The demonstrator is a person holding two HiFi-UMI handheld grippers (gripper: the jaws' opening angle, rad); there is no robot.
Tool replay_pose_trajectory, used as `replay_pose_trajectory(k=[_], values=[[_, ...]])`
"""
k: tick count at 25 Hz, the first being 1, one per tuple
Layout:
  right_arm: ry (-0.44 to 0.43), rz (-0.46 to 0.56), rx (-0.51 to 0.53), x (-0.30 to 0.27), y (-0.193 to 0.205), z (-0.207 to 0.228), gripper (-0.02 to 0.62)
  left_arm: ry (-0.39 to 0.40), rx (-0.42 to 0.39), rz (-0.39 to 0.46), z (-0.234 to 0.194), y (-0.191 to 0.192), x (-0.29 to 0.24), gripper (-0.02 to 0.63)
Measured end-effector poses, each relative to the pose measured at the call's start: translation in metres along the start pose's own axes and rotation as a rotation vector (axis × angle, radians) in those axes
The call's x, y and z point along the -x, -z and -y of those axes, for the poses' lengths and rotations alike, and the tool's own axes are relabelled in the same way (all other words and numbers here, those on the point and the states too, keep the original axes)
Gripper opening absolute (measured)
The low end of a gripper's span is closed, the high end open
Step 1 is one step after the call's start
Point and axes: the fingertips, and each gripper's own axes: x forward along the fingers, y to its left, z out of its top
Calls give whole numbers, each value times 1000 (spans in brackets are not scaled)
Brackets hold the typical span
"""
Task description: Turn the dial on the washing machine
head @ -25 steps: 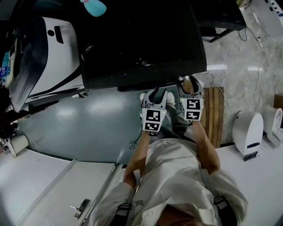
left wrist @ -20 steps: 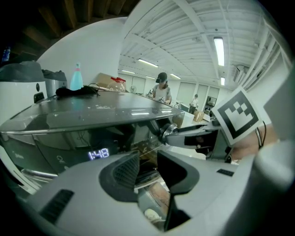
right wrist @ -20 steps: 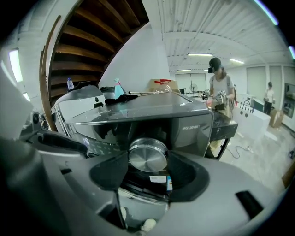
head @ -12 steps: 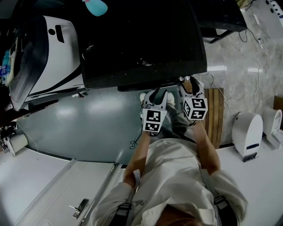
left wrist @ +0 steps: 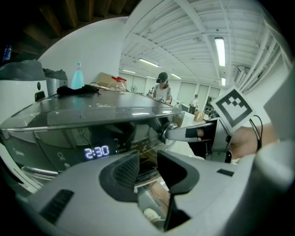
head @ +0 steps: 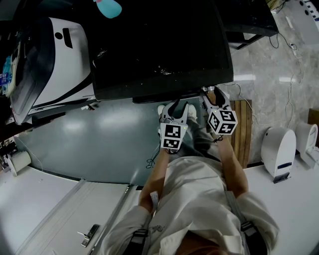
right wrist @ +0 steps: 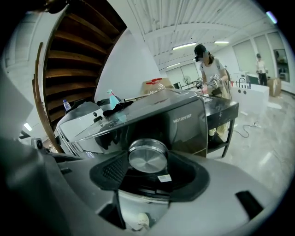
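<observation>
The dark washing machine point(head: 159, 45) fills the upper middle of the head view. Its round silver dial point(right wrist: 147, 154) sits on the front panel, and my right gripper point(right wrist: 148, 168) is shut on it, a pad pressing each side. In the head view this gripper point(head: 212, 97) meets the machine's front edge, its marker cube rolled to one side. My left gripper point(head: 177, 107) hangs just to the left, open with nothing between its jaws point(left wrist: 147, 168). From there I see the dial point(left wrist: 167, 130) in the right gripper's fingers point(left wrist: 191, 133) and the lit display point(left wrist: 97, 152).
A white machine point(head: 55, 60) stands to the left and a blue bottle point(head: 105, 7) rests at the back. A wooden mat point(head: 242, 129) and a white appliance point(head: 278, 149) lie on the floor at right. A black table point(head: 249, 20) is behind; a person point(right wrist: 209, 69) works far off.
The right gripper has rolled about its own axis on the dial; its marker cube now shows tilted. The left gripper has stayed put.
</observation>
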Motion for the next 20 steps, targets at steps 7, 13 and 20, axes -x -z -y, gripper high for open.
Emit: replay_pose_trajectory(k=[7, 13, 20], values=[[-30, 12, -82, 0, 0, 1, 268, -1, 0, -1, 0, 0, 0, 127], [-59, 25, -175, 0, 0, 3, 268, 3, 1, -2, 1, -1, -1, 127], [-95, 40, -288, -1, 1, 5, 270, 2, 3, -3, 0, 0, -1, 127]])
